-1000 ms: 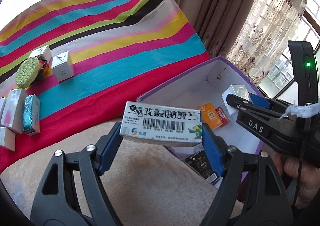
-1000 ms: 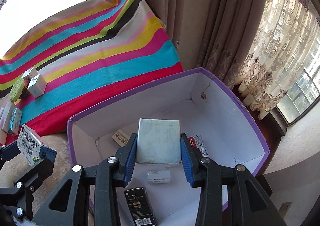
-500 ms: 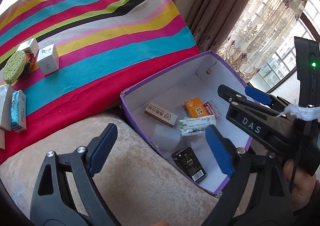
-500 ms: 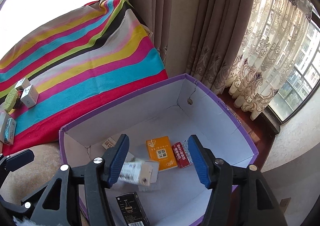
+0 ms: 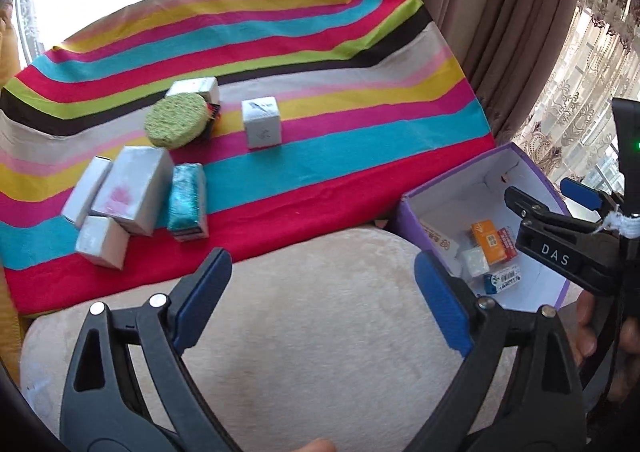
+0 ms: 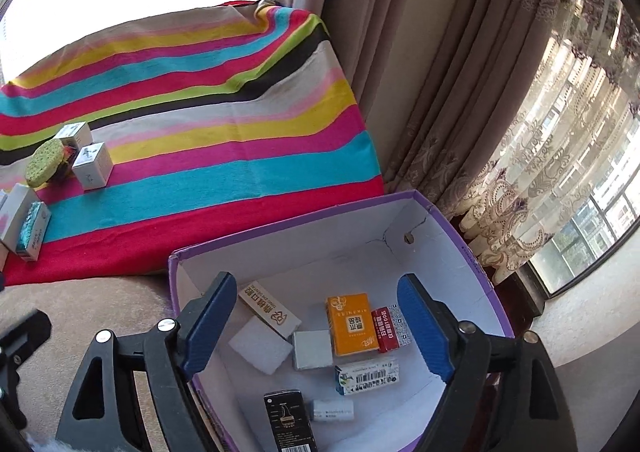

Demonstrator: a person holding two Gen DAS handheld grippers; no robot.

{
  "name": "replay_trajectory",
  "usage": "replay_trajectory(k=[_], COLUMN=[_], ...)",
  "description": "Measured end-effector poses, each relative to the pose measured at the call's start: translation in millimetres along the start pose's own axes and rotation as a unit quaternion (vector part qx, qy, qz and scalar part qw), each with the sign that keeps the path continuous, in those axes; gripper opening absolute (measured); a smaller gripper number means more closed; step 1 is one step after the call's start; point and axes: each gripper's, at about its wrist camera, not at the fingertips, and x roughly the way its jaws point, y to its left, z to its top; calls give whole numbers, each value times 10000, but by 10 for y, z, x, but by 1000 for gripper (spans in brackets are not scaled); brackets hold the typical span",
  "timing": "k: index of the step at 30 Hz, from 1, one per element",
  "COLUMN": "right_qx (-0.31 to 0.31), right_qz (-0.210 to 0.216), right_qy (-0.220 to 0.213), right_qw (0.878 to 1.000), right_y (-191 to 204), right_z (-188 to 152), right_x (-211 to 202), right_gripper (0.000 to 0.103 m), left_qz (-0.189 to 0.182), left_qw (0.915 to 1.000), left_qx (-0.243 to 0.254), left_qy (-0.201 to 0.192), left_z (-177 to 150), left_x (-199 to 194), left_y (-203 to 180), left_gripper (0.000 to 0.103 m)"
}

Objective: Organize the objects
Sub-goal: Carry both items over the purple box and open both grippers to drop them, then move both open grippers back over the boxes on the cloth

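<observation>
Boxes (image 5: 132, 196) left to sort lie in a cluster on the striped cloth (image 5: 320, 156), ahead and to the left of the left gripper (image 5: 320, 304). A lone cube (image 5: 261, 123) sits further ahead, nearly on that gripper's centre line, with a green sponge (image 5: 175, 123) just beside it on the left. The purple bin (image 6: 472, 248) sits ahead-right of the left gripper and directly under the right gripper (image 6: 320, 324).

Left gripper: jaws have just been opening, now spread wide, nothing between them; only beige plush (image 5: 320, 332) shows below. Right gripper: jaws have just been opening too, released, empty. It hangs over the bin; an orange pack (image 6: 351, 324), a grey box (image 6: 312, 350) and a barcode carton (image 6: 367, 374) lie on the bin floor between and below its fingers, untouched.

Judgement: both drops are done and the next pick comes from the cloth. The left gripper is the nearer one; in the right wrist view the cluster sits far off to the left edge. The teal pack (image 5: 187, 202) and its neighbours run lengthwise roughly away from the left gripper, so its jaws would span their short width. They touch each other, so there is a risk of nudging a neighbour.
</observation>
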Motion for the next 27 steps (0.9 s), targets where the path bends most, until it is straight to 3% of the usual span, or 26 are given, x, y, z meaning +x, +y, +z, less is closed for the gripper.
replay_trajectory(k=[2,4,7,11,20,27], right_qx=[-190,-271,-263,-202,-671,-964], right_qz=[-50,97,534,1153,1677,1910], right_qy=[22,-17,-51,223,430,517], right_qw=[9998,9996,9982,9929,9826,9755], right_y=[136,239,356,537,1142,1515], right_z=[9,3,13,29,24,79], right_x=[-13,-43,-95,-82,-90,-72], right_gripper=[84,84,84,84,84,84], left_qz=[-35,165,350,442,453,331], left_qw=[10000,9998,9990,9971,9853,9870], left_qx=[23,-121,-274,-621,-1598,-1388], left_qy=[-13,-15,75,66,407,735], left_z=[4,-13,-73,-183,-313,-187], left_x=[-82,-151,-203,-245,-172,31], left_y=[175,374,661,1035,1736,1893], left_gripper=[94,94,94,94,94,94])
